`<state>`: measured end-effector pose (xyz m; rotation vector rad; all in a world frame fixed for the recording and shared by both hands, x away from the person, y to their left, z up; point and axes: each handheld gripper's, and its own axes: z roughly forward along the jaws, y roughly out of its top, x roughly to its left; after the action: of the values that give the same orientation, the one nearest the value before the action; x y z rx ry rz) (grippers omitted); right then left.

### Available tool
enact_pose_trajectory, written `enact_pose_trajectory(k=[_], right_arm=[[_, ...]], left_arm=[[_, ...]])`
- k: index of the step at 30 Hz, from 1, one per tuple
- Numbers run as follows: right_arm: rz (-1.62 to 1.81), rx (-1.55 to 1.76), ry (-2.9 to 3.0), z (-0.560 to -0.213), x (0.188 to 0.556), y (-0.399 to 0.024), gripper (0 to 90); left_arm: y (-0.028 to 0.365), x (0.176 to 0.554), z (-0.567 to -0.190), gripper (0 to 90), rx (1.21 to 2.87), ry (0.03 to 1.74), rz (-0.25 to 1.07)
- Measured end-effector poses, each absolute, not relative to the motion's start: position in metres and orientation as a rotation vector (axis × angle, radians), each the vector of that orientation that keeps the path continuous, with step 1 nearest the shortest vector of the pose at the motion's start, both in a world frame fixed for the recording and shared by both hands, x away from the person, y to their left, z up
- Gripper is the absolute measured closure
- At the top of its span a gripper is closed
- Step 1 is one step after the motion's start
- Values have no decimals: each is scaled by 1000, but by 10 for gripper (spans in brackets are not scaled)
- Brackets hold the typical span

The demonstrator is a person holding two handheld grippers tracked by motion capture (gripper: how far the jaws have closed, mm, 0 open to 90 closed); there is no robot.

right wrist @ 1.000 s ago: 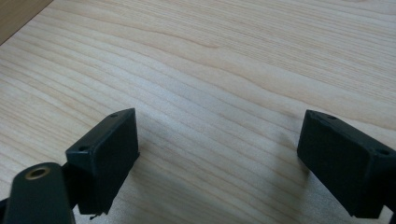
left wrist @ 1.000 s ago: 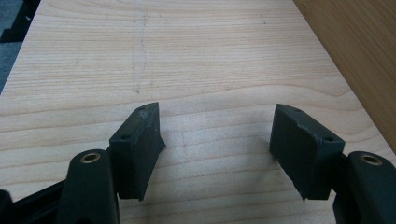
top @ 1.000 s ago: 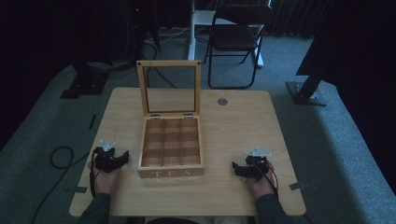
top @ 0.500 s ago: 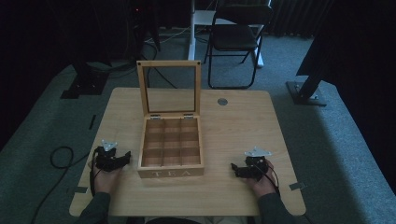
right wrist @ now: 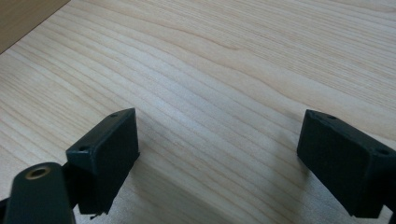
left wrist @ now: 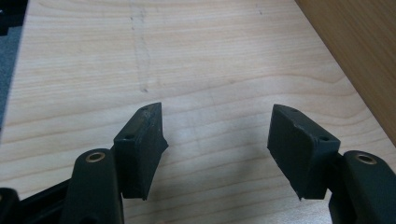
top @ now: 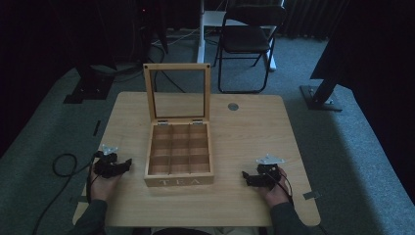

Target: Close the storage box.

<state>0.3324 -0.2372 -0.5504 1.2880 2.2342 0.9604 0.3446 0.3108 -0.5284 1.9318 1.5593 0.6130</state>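
Nearest the person, the left gripper (top: 113,166) rests low over the table (top: 244,132) with its fingers (left wrist: 140,144) spread apart and nothing between them; they have just been closing a little from a wider spread, and bare wood shows in the gap. The right gripper (top: 259,178) sits likewise at the other near corner, its fingers (right wrist: 105,154) wide apart over empty table grain, holding nothing. Both hands seem parked in a ready pose, one on each side, probably so either can reach inward.

Between the two sets of fingers, just beside the left ones and somewhat farther from the right ones, stands the wooden tea box (top: 179,156). Its side wall shows as a brown slab just off the left fingers' tips in the left gripper view. The compartments look empty. Its glass-paned lid (top: 177,93) stands upright on its hinges beyond the fingers, at the box's far edge, likely left open so the compartments can be reached from above.

Farther still, well beyond the right fingers, a small round grey disc (top: 233,106) lies on the table. Past the table's far edge stands a folding chair (top: 249,44).
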Motion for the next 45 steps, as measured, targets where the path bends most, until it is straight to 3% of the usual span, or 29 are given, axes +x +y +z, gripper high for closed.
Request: enact_pose_trajectory(k=[23, 45], right_arm=[[958, 1294, 2232, -550, 332, -236, 122], [958, 1295, 2230, -550, 332, -236, 122]], left_arm=[[309, 376, -450, 365, 1850, 1451, 723], [284, 412, -404, 352, 1857, 1321, 777]])
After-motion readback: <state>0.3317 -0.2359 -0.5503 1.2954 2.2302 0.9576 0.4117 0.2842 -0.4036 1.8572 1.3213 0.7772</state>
